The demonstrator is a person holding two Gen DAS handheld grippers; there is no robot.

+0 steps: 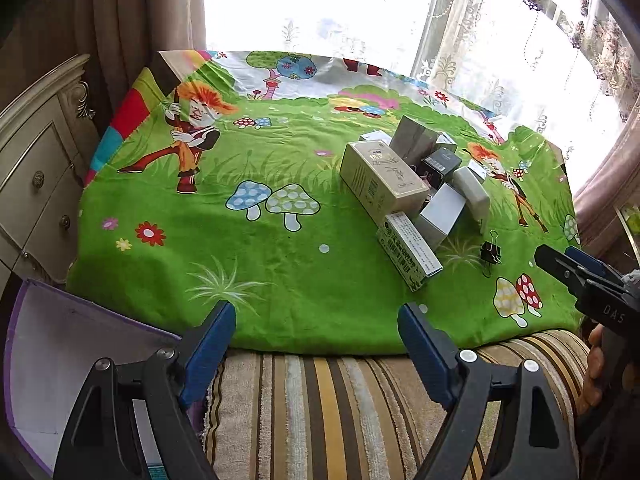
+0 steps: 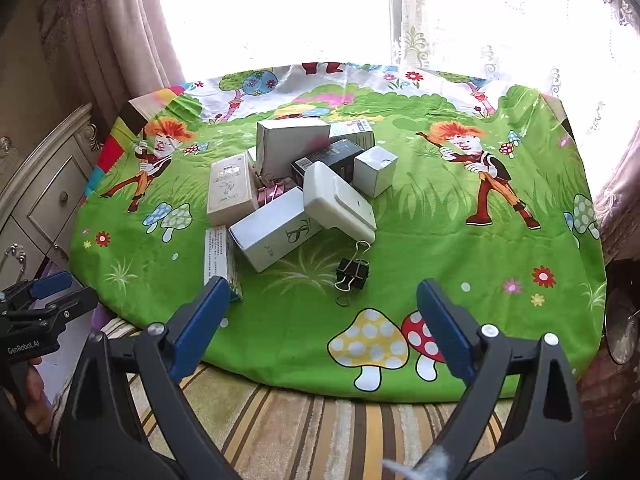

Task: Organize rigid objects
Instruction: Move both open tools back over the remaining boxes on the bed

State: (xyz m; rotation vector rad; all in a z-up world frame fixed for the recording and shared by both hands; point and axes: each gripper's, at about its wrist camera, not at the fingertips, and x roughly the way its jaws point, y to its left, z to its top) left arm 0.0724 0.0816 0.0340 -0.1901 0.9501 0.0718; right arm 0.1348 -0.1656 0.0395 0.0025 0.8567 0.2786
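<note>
Lying jumbled at mid-cloth was the heap of small cardboard boxes (image 2: pixel 304 184), a black metal binder clip (image 2: pixel 351 274) at its 5 o'clock; sorting looked unstarted. Both grippers, left (image 1: pixel 316 334) and right (image 2: pixel 322 310), gaped wide, empty. Next: approach one box. Legible: "GenRobot.AI", "DAS"

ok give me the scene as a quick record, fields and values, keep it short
surface: green cartoon blanket
pile: boxes heaped together, mid-blanket, some leaning on others
largest tan box: lying flat at the pile's left
white case: tilted on top of the white box
black binder clip: apart from the pile, on its near side
container: purple-edged bin, off the blanket's left
left gripper: open, empty
right gripper: open, empty
</note>
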